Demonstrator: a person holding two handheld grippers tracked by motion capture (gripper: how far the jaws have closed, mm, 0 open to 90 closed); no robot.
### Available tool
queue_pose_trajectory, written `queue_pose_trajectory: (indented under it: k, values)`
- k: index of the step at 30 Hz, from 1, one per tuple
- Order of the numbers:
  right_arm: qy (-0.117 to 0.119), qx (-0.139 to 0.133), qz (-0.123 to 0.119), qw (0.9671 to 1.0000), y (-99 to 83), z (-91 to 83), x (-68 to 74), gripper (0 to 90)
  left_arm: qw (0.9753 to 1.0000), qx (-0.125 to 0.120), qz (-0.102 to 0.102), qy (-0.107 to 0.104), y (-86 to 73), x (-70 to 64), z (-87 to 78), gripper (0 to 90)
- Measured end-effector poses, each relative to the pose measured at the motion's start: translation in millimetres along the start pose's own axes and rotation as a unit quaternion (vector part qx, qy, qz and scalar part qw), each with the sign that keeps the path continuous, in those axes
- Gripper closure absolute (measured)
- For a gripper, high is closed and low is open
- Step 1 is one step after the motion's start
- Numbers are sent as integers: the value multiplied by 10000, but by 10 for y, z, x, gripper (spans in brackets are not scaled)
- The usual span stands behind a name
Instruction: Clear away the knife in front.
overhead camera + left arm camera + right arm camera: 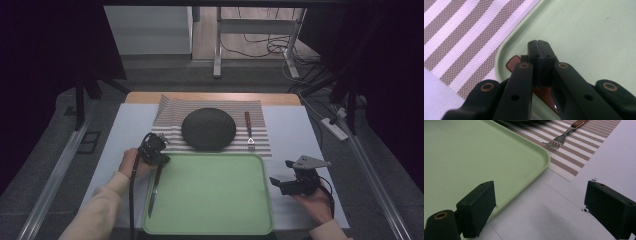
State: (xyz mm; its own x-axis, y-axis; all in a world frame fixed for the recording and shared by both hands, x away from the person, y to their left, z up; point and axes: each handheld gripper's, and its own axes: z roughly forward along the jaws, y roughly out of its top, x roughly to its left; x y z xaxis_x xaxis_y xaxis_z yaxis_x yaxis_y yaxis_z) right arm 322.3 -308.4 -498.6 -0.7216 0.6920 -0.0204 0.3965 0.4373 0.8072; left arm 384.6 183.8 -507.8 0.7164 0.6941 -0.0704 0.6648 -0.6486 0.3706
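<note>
The left gripper (156,159) sits at the far left corner of the green tray (210,227), its jaws pressed together on the reddish-brown handle of a knife (153,192). In the left gripper view the handle (514,62) shows just behind the closed jaws, over the tray's rounded corner. From the gripper the knife runs toward the near side along the tray's left edge, blade pointing near.

The right gripper (286,172) hovers over the desk (300,130) just beside the tray's right edge, its jaws spread wide with nothing between them; a hand (317,202) holds it from the near side.

Beyond the tray lies a striped placemat (170,107), its near edge touching or slipping under the tray's far rim. On the mat rests a dark round plate (208,128), and to its right a fork (248,130) with a wooden handle, tines toward the tray.
</note>
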Motion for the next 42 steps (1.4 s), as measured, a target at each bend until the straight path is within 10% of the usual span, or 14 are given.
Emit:
queue_pose_trajectory:
  k: [10, 18, 22, 29, 37, 42]
  values:
    - [-4, -13, -1, 10000, 1, -6, 2, 100, 9992, -384, -17, -47, -34, -28, -93, 889]
    - [5, -24, 10, 10000, 1, -9, 2, 100, 9940, -1093, -66, -41, -224, -142, -289, 889]
    - [13, -50, 0, 10000, 3, -13, 8, 100, 9877, -1532, -292, 45, -427, -177, -380, 888]
    - [35, -59, 4, 10000, 2, -7, 5, 100, 9692, -2349, -723, 156, -821, -235, -488, 754]
    - [77, -91, -24, 9999, 5, -6, 9, 100, 9598, -2583, -1046, 348, -1144, -350, -555, 406]
    - [77, -133, -44, 9999, 8, -8, 10, 100, 9586, -2589, -1132, 357, -1256, -400, -553, 343]
